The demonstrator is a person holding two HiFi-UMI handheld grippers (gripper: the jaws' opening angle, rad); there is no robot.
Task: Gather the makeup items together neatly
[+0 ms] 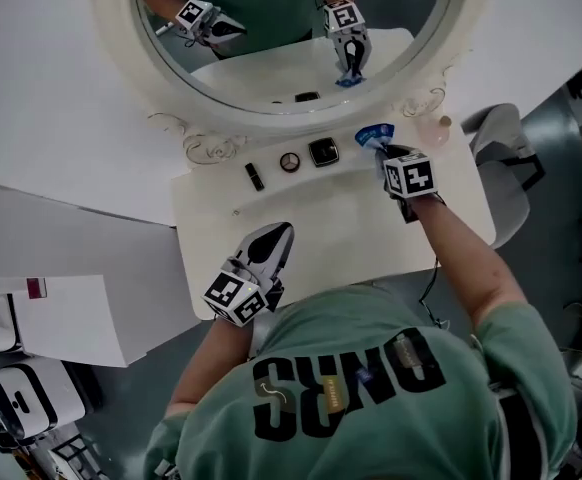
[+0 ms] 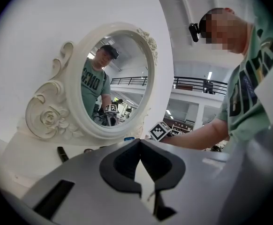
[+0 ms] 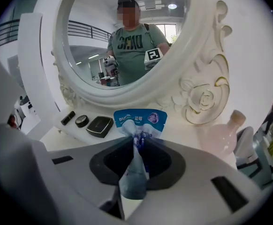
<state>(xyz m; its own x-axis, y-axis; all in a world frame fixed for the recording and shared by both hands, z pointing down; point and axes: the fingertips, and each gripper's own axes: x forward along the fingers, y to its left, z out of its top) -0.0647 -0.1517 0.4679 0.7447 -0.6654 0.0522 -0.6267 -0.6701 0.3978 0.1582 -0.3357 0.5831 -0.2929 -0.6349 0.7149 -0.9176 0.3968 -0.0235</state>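
The right gripper (image 3: 137, 143) has its fingers (image 3: 167, 161) clenched on a blue sachet (image 3: 140, 118), a pinch the head view hides behind the marker cube (image 1: 409, 175). There the sachet shows at the counter's (image 1: 331, 218) back edge, right of the compact (image 1: 323, 152). The left gripper's (image 2: 139, 143) fingers meet, empty, near the front edge.

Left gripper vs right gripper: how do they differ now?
The right gripper is shut on a blue sachet; the left gripper has its jaws together on nothing. The right gripper is up by the mirror base; the left gripper is over the table near part. Both carry a marker cube.
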